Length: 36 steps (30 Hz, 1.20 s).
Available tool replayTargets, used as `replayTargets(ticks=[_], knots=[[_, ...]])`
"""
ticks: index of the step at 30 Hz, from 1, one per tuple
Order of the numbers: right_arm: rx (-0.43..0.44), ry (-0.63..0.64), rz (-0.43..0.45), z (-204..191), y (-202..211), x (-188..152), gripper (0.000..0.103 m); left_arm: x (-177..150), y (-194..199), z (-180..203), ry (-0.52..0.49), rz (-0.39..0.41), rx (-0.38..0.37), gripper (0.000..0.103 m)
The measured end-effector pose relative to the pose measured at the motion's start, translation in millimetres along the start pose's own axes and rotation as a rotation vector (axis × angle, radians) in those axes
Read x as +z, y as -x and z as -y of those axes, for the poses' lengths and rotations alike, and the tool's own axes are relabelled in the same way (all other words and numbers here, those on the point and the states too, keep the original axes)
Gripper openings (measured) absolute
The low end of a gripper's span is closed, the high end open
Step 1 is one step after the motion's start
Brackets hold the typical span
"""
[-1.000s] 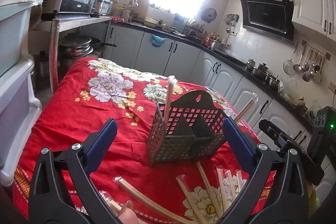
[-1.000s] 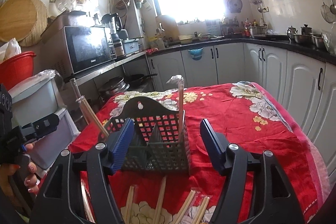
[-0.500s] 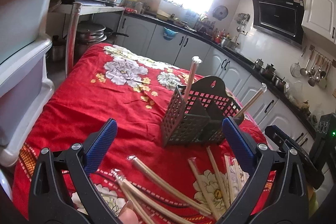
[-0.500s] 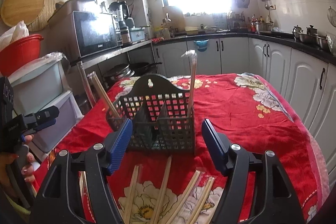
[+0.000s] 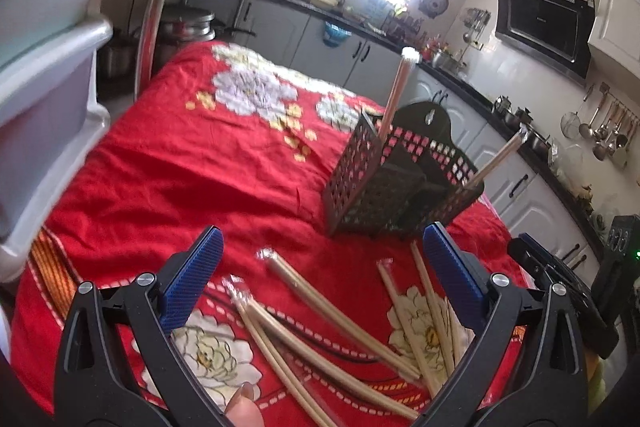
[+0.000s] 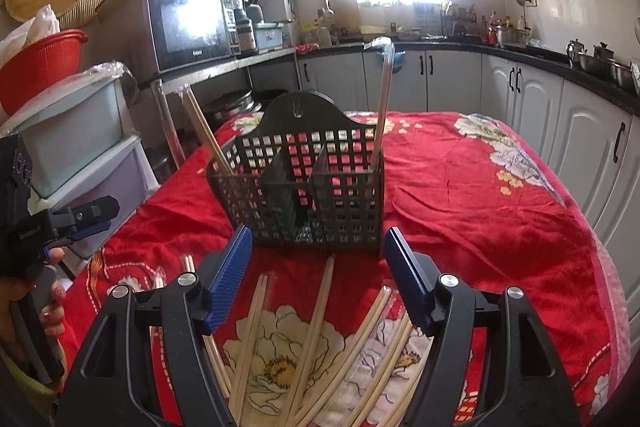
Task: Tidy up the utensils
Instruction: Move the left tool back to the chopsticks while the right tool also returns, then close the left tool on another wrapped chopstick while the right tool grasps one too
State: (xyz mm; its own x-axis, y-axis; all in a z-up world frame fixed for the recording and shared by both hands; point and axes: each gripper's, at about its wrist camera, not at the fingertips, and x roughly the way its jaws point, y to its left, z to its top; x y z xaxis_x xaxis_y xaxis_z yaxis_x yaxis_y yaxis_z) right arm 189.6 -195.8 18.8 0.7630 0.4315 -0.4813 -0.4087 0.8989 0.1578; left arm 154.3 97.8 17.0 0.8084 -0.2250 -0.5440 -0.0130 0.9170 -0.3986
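Observation:
A dark grid utensil basket (image 6: 304,187) stands on the red flowered cloth (image 6: 480,195); it also shows in the left wrist view (image 5: 400,179). One wrapped chopstick pair (image 6: 382,99) stands upright in its right compartment and another (image 6: 204,131) leans out of its left one. Several wrapped chopstick pairs (image 6: 320,327) lie loose on the cloth in front of the basket, also in the left wrist view (image 5: 328,311). My left gripper (image 5: 320,279) is open and empty above them. My right gripper (image 6: 318,275) is open and empty, just before the basket.
Plastic storage drawers (image 5: 44,67) stand close at the table's left side. Kitchen cabinets and a counter (image 6: 540,99) run behind and to the right. The left gripper and hand show at the left edge of the right wrist view (image 6: 44,235).
Both grippers have drawn back and tilted down, so more loose chopsticks show under them. The basket and its two standing pairs have not moved.

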Motion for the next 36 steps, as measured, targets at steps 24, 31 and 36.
replayTargets(ticks=[24,31,36], knots=[[-0.015,-0.017,-0.296,5.6,-81.7,-25.3,0.052,-25.2,-75.1,-11.6,0.126,-0.259,-0.050,0.056],[0.006,-0.016,-0.334,3.9,-102.3,-21.5,0.047,-27.2,-92.8,-19.1,0.181,-0.316,-0.051,0.050],[0.004,-0.012,-0.358,2.7,-115.5,-19.7,0.045,-23.4,-102.4,-22.4,0.202,-0.328,-0.044,0.049]])
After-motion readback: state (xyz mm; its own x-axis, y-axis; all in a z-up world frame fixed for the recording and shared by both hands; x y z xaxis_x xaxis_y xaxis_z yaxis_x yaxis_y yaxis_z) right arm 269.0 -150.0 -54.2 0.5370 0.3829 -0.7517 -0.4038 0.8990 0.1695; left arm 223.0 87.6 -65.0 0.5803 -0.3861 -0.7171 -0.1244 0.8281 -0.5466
